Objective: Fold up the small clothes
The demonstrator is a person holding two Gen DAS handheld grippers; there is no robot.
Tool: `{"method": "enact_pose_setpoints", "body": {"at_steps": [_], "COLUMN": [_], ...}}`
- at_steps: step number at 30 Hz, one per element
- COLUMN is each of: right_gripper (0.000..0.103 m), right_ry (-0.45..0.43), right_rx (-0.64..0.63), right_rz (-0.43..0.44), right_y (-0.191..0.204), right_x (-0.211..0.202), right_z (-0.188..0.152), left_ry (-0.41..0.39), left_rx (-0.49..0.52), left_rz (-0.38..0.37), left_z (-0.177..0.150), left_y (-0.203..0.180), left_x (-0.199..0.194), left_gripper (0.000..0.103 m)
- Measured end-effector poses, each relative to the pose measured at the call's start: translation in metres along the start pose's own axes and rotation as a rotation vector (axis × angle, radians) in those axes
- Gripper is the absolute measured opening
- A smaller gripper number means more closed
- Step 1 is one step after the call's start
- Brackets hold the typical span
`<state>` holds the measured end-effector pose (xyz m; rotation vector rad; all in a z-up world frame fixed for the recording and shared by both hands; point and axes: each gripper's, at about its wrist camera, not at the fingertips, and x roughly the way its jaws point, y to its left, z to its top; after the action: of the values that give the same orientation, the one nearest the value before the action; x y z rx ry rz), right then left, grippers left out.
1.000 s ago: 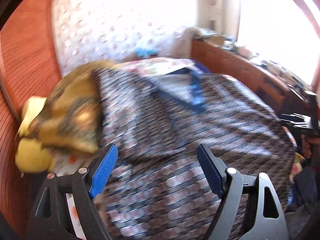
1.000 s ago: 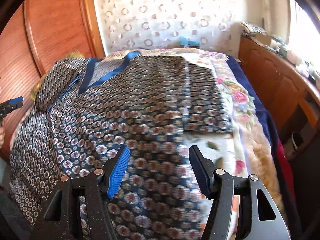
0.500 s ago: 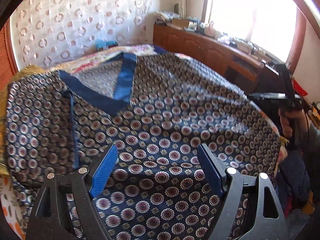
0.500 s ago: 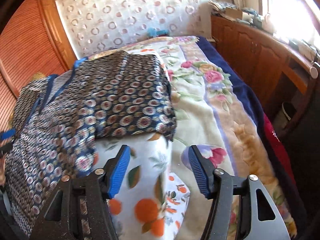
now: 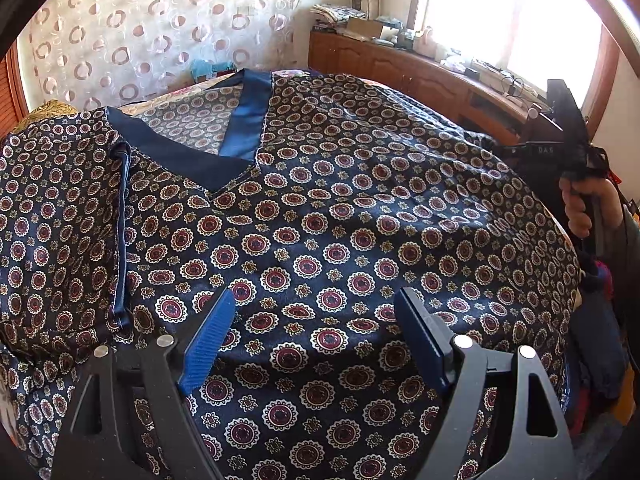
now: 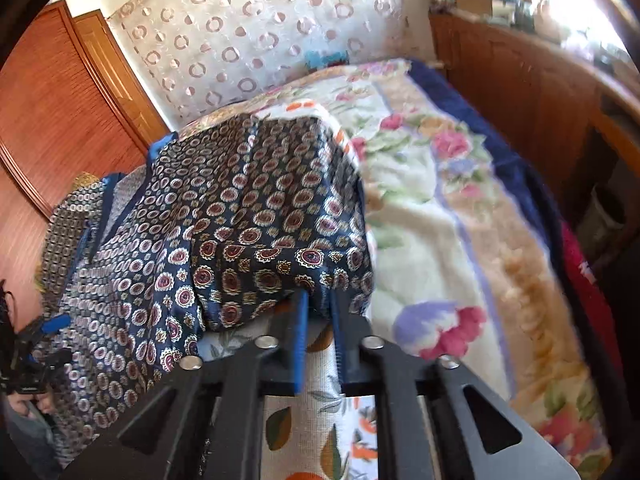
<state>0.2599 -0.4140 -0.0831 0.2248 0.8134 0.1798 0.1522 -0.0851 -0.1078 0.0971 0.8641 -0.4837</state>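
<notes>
A navy shirt with red and cream medallions and a blue V-neck band [image 5: 320,216] lies spread over the bed. My left gripper [image 5: 316,320] is open and empty, hovering just above the shirt's lower front. In the right wrist view the shirt [image 6: 248,216] fills the left, and my right gripper [image 6: 320,308] is shut on the edge of its sleeve at the shirt's right side. The right gripper also shows in the left wrist view [image 5: 568,148], held in a hand at the far right.
A floral blanket [image 6: 448,216] covers the bed to the right of the shirt, with an orange-print cloth [image 6: 320,420] under my right gripper. A wooden cabinet [image 6: 520,80] runs along the right, a wooden wardrobe [image 6: 60,112] on the left. A yellow cloth [image 5: 48,108] lies at the far left.
My right gripper has closed on the shirt's sleeve edge; it was open half a second ago. My left gripper swung right from the yellow cloth and now faces the shirt front.
</notes>
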Motion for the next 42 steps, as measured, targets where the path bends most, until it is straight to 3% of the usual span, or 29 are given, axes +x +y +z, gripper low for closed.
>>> {"method": "enact_pose_setpoints", "body": {"at_steps": [6, 9, 12, 15, 19, 23, 25, 28, 31, 42], "right_gripper": [0.004, 0.004, 0.004, 0.004, 0.015, 0.038, 0.041, 0.042, 0.042, 0.042], "right_ry": [-0.145, -0.181, -0.142, -0.05, 0.029, -0.006, -0.045, -0.075, -0.051, 0.01], "right_rx": [-0.108, -0.195, -0.259, -0.291, -0.309, -0.273, -0.246, -0.203, -0.137, 0.01], "right_rz": [0.01, 0.065, 0.114, 0.1, 0.096, 0.085, 0.063, 0.024, -0.018, 0.05], "right_y": [0.033, 0.066, 0.094, 0.104, 0.101, 0.081, 0.068, 0.053, 0.045, 0.042], "right_x": [-0.045, -0.06, -0.054, -0.031, -0.016, -0.03, -0.042, -0.057, -0.049, -0.005], "right_z": [0.008, 0.008, -0.003, -0.024, -0.05, -0.051, -0.051, -0.056, -0.06, -0.035], "left_ry": [0.002, 0.007, 0.012, 0.01, 0.008, 0.009, 0.008, 0.008, 0.008, 0.008], "left_rx": [0.013, 0.034, 0.048, 0.043, 0.037, 0.041, 0.04, 0.04, 0.039, 0.04], "left_rz": [0.019, 0.046, 0.063, 0.056, 0.051, 0.056, 0.055, 0.055, 0.054, 0.055], "left_z": [-0.001, -0.001, -0.001, -0.001, -0.001, -0.001, -0.002, -0.002, -0.001, -0.001], "left_y": [-0.003, -0.008, -0.01, -0.009, -0.007, -0.008, -0.008, -0.008, -0.008, -0.009], "left_x": [0.0, 0.003, 0.005, 0.004, 0.004, 0.003, 0.003, 0.003, 0.003, 0.003], "left_gripper": [0.082, 0.082, 0.082, 0.082, 0.082, 0.082, 0.082, 0.082, 0.082, 0.082]}}
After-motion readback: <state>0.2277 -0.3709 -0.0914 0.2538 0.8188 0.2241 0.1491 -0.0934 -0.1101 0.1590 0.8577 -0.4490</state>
